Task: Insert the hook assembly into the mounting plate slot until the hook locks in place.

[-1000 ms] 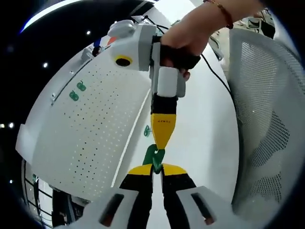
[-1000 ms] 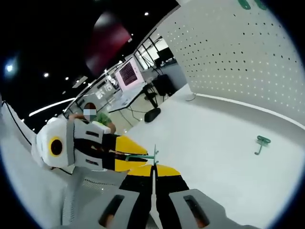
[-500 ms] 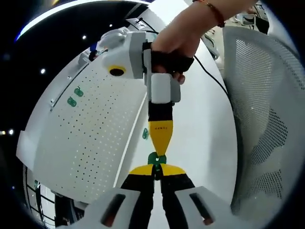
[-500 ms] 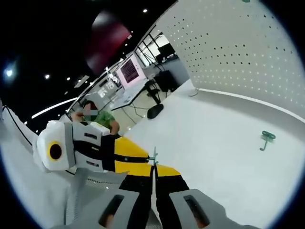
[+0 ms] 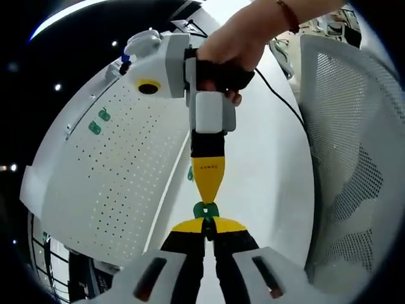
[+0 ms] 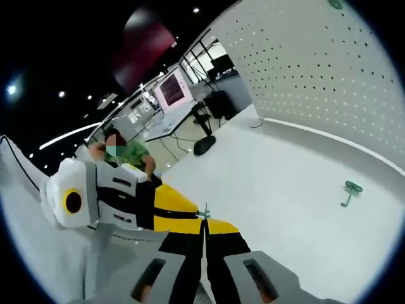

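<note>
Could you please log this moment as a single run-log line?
left gripper: shut on green hook | right gripper: shut on same hook | spare hook: lying on table | pegboard: two hooks mounted | insertion: not begun

Small dark print on the right claw (image 5: 207,197) is illegible.

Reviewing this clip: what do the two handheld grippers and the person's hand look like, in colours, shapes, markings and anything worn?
Each gripper has black jaws tipped in yellow on a white body. The right gripper tapers to a yellow point bearing small print, with a black grip; the left gripper shows black bands. The hand has a beaded bracelet at the wrist.
</note>
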### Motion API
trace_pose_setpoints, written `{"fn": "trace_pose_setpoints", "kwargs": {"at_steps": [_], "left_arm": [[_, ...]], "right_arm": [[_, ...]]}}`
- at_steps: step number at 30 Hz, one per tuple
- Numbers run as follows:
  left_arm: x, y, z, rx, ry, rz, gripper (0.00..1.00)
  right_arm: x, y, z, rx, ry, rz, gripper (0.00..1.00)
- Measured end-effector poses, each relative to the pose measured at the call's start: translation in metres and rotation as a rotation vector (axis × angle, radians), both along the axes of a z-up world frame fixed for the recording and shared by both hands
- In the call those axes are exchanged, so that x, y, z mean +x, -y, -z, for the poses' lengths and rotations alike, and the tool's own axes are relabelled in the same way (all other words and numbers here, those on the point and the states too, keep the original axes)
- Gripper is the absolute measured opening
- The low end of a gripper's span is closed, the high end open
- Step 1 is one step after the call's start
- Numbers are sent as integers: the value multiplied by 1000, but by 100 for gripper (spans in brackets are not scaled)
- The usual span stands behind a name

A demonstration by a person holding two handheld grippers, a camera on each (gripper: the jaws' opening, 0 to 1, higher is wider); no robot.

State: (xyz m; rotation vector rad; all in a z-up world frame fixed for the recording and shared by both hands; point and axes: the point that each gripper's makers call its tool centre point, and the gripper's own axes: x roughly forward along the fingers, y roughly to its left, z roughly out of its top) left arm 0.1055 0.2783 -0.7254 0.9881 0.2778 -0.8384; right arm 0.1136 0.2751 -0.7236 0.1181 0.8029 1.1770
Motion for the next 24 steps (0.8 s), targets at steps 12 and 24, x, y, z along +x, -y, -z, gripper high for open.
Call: {"fn": "trace_pose_setpoints", "kwargs": {"at_steps": [12, 24], "left_arm": [[3, -8, 6, -8, -39, -68, 4], [6, -10, 4, -60, -73, -117, 3]], "right_arm": [[0, 0, 0, -6, 0, 11, 0], [1, -1, -8, 3, 80, -15, 0]]}}
